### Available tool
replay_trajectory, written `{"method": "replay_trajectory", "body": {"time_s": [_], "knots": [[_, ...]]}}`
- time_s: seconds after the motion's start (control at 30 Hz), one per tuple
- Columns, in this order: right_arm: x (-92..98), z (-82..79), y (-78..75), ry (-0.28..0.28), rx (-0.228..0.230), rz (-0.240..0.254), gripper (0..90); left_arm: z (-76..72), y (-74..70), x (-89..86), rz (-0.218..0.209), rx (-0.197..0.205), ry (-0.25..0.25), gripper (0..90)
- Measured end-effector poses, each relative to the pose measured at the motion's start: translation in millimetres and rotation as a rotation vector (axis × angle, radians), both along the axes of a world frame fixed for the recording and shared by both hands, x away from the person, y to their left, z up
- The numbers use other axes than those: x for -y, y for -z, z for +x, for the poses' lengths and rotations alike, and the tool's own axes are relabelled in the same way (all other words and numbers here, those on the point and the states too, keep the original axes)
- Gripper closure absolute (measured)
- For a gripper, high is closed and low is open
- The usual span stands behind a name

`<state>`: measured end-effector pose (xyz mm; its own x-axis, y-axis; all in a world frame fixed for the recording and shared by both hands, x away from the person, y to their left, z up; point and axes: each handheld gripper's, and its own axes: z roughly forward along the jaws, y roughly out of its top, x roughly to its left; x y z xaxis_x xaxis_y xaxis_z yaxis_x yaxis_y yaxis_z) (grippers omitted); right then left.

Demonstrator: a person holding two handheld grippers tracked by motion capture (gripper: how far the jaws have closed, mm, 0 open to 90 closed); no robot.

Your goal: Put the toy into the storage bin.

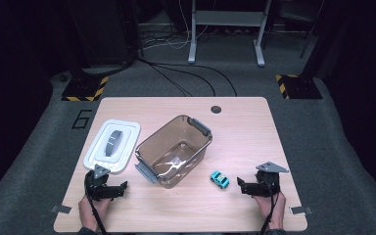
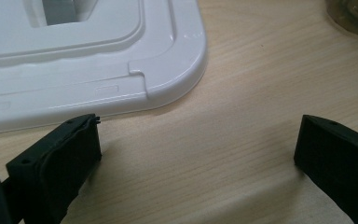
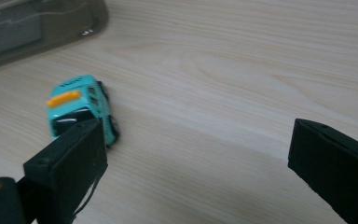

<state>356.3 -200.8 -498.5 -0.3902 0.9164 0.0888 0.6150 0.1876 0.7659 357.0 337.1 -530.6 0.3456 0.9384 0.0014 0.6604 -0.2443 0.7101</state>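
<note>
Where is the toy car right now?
In the high view the toy car sits on the table, right of the brown bin, just left of the open right gripper.

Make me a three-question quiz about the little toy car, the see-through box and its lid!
1. Where is the small turquoise toy car?
A. inside the box
B. on the wooden table, right of the box
C. on the lid

2. What colour is the flat plastic lid?
A. white
B. red
C. black

3. The brown see-through plastic box is:
A. closed
B. upside down
C. open and empty

Answers: 1 B, the car stands on bare wood between the box and the right claw. 2 A, the lid is white with a grey handle. 3 C, the lid lies beside it.
</note>
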Motion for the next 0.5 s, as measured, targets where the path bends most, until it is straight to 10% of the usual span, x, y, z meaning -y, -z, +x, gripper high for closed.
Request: {"method": "replay_trajectory", "body": {"time_s": [0.5], "knots": [[-50.1,1.6,-6.6,-0.166,0.007,0.001,4.8,0.0,0.7,0.4,-0.004,0.008,-0.004,0.1]]}}
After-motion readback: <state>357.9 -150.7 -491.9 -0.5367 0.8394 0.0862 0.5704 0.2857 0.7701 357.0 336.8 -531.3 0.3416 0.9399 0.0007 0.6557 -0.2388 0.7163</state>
